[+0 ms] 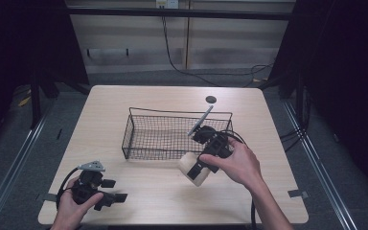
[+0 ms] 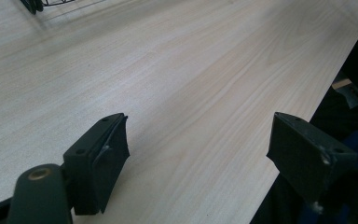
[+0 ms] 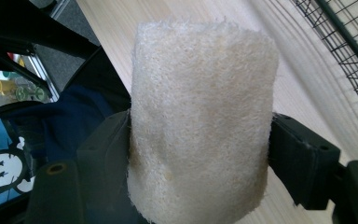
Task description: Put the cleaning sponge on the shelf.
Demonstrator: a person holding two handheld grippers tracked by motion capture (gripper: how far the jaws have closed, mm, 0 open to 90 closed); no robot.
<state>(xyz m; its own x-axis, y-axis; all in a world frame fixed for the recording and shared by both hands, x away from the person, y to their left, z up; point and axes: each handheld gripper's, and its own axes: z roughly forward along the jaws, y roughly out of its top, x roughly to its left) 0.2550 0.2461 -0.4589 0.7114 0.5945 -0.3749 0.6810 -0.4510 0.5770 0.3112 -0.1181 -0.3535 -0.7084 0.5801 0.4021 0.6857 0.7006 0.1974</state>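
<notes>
The right gripper (image 1: 197, 171) is clamped on a pale loofah sponge (image 1: 195, 169), a stubby, rough-fibred cylinder, cream in colour. In the right gripper view the sponge (image 3: 200, 121) stands between the two black jaws, whose pads press into its sides near its lower half, so that the upper part rises free above them. In the high view the person's right hand (image 1: 235, 163) grips the tool from the right, and the sponge sits at the tool's near-left end, over the bare wood of the table (image 1: 163, 201) just in front of the near-right corner of a black wire basket (image 1: 139, 139). Whether the sponge touches the tabletop or hangs a little above it cannot be told. The basket stands near the middle of the table, and its mesh wall (image 3: 349, 42) shows at the upper right of the right gripper view, close beside the sponge but apart from it. The left gripper (image 1: 117, 197) rests low at the near-left corner of the table, held in the left hand (image 1: 72, 203), well apart from the sponge and basket. Its jaws stand wide apart with nothing between them, and light wood grain (image 2: 191, 93) shows in the gap. A small dark round disc (image 1: 211, 99) lies on the table beyond the basket.
</notes>
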